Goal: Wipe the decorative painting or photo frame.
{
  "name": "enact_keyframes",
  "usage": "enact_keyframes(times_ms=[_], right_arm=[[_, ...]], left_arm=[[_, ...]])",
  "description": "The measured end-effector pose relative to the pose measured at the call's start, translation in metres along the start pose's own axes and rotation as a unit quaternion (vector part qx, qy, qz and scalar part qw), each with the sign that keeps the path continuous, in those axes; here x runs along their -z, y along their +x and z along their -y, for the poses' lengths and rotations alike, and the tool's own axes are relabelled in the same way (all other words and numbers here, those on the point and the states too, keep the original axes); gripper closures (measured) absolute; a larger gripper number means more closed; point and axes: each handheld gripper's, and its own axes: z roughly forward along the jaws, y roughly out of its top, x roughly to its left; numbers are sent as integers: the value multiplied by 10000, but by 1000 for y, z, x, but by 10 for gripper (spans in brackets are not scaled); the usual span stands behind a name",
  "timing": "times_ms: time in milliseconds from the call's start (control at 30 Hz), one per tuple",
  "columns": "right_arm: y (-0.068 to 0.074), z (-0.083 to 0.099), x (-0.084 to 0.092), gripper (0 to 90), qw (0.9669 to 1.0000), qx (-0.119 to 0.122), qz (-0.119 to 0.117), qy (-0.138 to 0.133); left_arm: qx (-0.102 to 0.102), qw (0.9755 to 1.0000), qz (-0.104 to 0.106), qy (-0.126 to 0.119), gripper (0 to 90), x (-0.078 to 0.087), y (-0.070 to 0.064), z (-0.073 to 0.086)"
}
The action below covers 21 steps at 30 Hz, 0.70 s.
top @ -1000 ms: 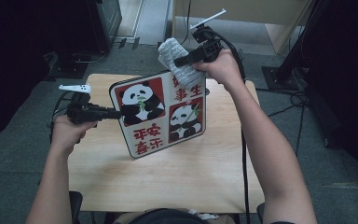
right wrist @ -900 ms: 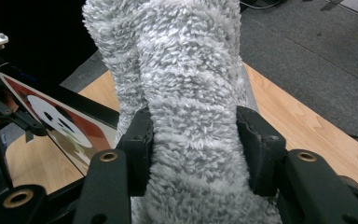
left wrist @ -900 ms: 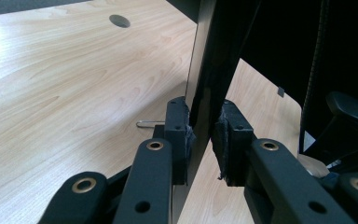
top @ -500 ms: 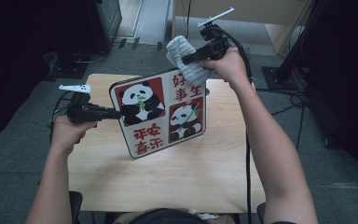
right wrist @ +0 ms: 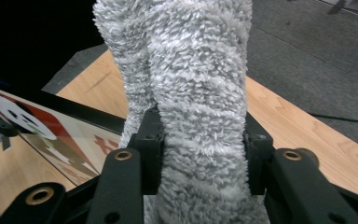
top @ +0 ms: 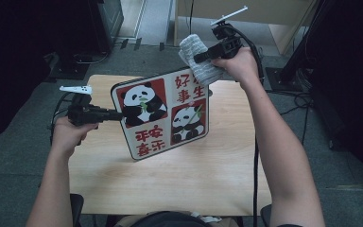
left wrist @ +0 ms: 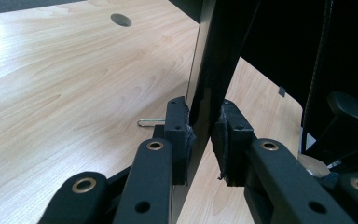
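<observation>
A square panda picture board (top: 163, 113) with red panels and Chinese characters is held tilted above the wooden table (top: 194, 184). My left gripper (top: 116, 115) is shut on its left edge; in the left gripper view the pads (left wrist: 177, 133) clamp the thin dark panel (left wrist: 209, 70). My right gripper (top: 199, 57) is shut on a grey fluffy cloth (top: 198, 59) at the board's upper right corner. Its jaws have just been closing on the cloth. In the right gripper view the cloth (right wrist: 196, 93) bulges between the pads, with the board (right wrist: 42, 126) below left.
The table has a round cable hole (left wrist: 120, 19) in its top. A small metal clip (left wrist: 150, 122) lies on the wood near the left jaws. Dark equipment and cables (top: 307, 99) stand on the grey floor around the table.
My right gripper has lifted the cloth up and to the right, off the board's top corner. The left gripper and the board have stayed put.
</observation>
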Motion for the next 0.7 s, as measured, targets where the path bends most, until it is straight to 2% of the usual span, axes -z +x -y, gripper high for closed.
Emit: enact_keyframes(times_ms=[267, 700], right_arm=[[-8, 3, 6, 657, 9999, -144, 79, 35], [-22, 11, 14, 682, 9996, -194, 187, 96]], left_arm=[[7, 10000, -16, 2, 767, 0, 0, 0], [5, 10000, -24, 10, 765, 1, 1, 0]])
